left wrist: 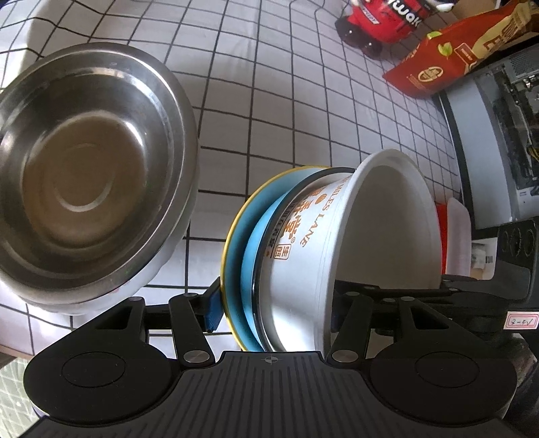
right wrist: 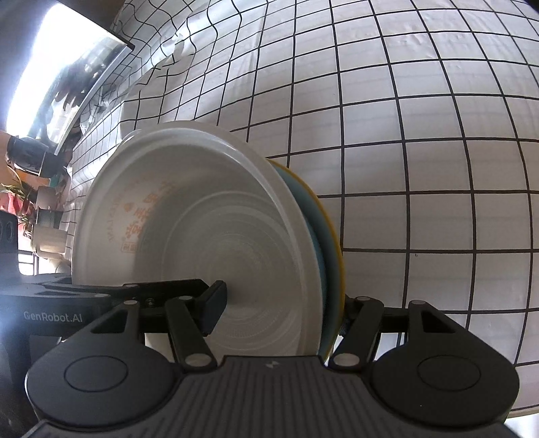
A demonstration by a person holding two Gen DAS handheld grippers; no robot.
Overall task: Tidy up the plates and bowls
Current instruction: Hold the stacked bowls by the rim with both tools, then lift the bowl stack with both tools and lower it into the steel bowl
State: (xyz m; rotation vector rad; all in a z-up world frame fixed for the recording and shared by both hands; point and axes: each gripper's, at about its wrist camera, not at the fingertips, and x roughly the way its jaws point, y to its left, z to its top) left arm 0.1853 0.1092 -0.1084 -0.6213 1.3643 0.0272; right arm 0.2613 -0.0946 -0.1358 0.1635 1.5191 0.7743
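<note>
A white bowl [left wrist: 380, 229] with orange lettering stands on its side, nested against a blue plate [left wrist: 242, 242] with a yellow rim. My left gripper [left wrist: 274, 306] is shut on this pair, its blue pad [left wrist: 212, 310] pressing the plate's back and the other finger hidden inside the bowl. In the right wrist view the bowl [right wrist: 209, 236] opens to the left, with the blue plate [right wrist: 328, 242] behind it. My right gripper [right wrist: 281, 306] is also shut on the pair, one pad [right wrist: 215, 306] against the bowl's inner bottom. A steel bowl [left wrist: 84, 168] rests on the checked cloth [left wrist: 303, 101], left of the held pair.
A red toy [left wrist: 377, 20] and a red packet [left wrist: 454, 57] lie at the far edge of the cloth. A grey computer case [left wrist: 498, 134] and a white-lidded box [left wrist: 454, 242] stand at the right. The checked cloth [right wrist: 421, 151] stretches wide on the right.
</note>
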